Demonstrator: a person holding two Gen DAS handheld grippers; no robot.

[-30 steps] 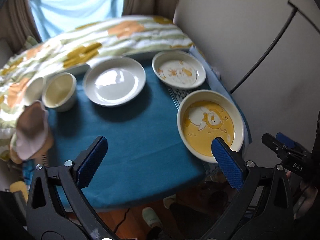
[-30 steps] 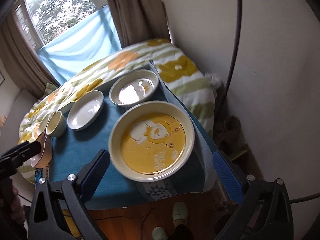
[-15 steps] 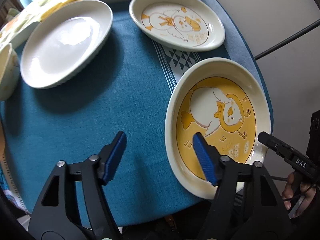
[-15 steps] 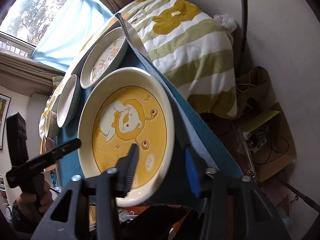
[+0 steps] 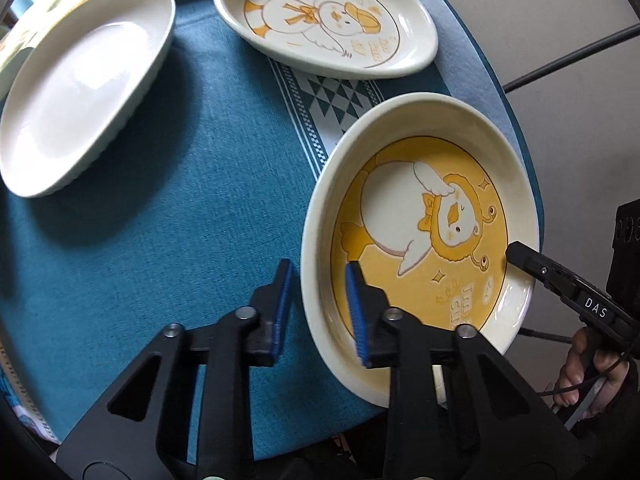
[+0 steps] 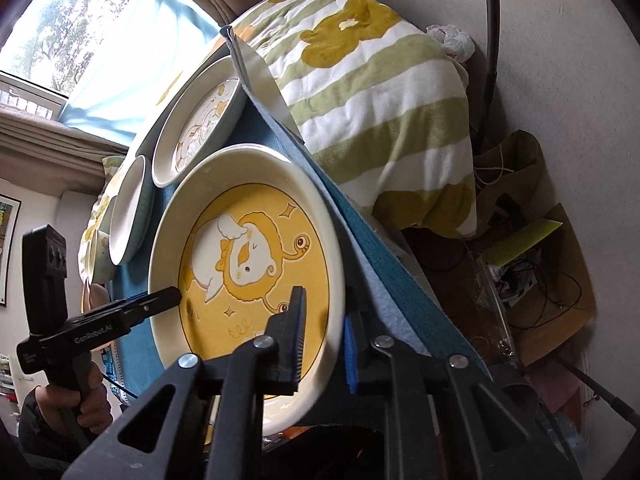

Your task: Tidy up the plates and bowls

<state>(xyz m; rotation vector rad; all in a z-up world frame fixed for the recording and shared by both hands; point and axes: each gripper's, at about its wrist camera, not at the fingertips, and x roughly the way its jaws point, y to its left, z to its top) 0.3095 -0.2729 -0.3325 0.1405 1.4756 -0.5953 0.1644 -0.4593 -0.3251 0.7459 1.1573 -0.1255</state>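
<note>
Left wrist view: the left tool (image 5: 318, 300) straddles the near-left rim of the yellow duck bowl (image 5: 424, 236), one blue pad (image 5: 282, 300) outside the wall and the other inside; the jaws stand narrow around the rim, though whether they press on it cannot be told. The bowl sits at lower right of the frame on the blue-clothed worktop (image 5: 168, 208). A plain white plate (image 5: 80, 88) lies at upper left, and a white duck plate (image 5: 324, 24) at top centre.

Right wrist view: the right tool (image 6: 324, 340) likewise brackets the bowl's (image 6: 248, 264) rim at lower centre, jaws narrow, grip unconfirmed. A striped blanket (image 6: 380, 112) fills the upper right.
</note>
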